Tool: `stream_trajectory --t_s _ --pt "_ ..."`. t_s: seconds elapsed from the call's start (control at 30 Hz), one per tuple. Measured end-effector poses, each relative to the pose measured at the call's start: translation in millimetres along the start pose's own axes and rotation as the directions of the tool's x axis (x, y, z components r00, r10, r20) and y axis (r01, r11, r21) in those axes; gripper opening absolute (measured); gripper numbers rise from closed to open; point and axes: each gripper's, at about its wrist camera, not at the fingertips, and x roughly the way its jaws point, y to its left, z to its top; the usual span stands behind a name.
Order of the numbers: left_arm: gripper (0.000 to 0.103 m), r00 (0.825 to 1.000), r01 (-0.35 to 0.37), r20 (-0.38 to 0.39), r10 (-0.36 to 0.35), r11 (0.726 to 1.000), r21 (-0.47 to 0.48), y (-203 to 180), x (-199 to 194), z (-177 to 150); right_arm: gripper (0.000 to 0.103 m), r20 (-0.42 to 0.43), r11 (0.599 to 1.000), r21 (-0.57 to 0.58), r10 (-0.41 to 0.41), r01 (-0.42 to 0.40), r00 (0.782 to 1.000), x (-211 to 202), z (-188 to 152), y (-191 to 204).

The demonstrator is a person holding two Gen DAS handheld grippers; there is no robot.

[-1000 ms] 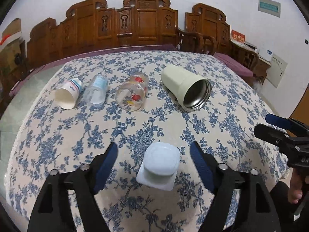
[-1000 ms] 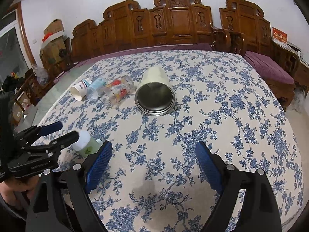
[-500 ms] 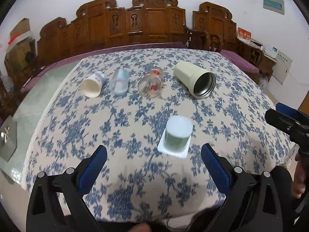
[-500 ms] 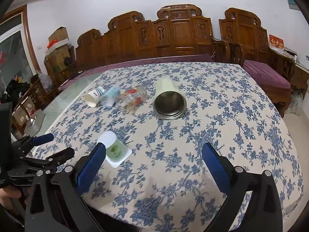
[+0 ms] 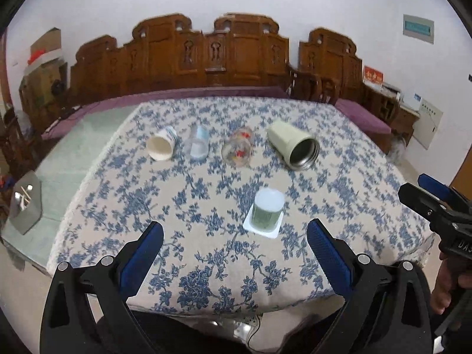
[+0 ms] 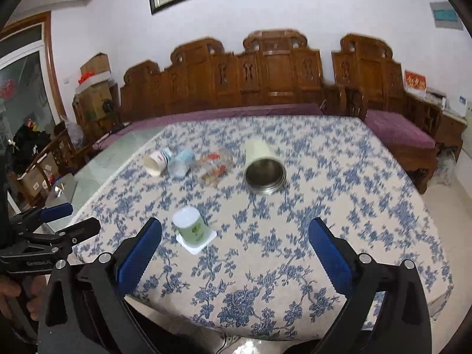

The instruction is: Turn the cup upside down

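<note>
Green cup (image 5: 268, 213) stands inverted, wide flange down, near worktop (image 5: 368, 177) front edge. Your left gripper (image 5: 235, 255) and right gripper (image 6: 235, 253): fingers apart, empty. Cup looks light, thin, crushable plastic; pinch mid-wall gently.

We make out "DA" in white letters on the black body of the right tool (image 5: 436, 194) (the rest runs off the picture's edge). On the left tool (image 6: 65, 221) there is small white lettering, too blurred for us to read. The red wall sign (image 5: 373, 75) carries characters we can't make out.
</note>
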Motion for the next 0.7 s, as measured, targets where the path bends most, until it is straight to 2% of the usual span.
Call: stream_trajectory --t_s 0.27,0.43,0.7 --pt "0.094 0.991 -0.019 0.132 0.018 1.000 0.005 -5 -49 11 0.100 0.156 1.000 -0.025 -0.010 0.014 0.988 -52 12 12" --pt "0.094 0.983 -0.036 0.183 0.036 0.999 0.001 -7 -65 13 0.100 0.187 1.000 -0.015 -0.011 0.014 0.982 -64 14 10" --pt "0.094 0.978 -0.035 0.205 0.034 0.999 -0.001 -6 -72 13 0.100 0.192 1.000 -0.005 -0.015 0.016 0.981 -66 13 8"
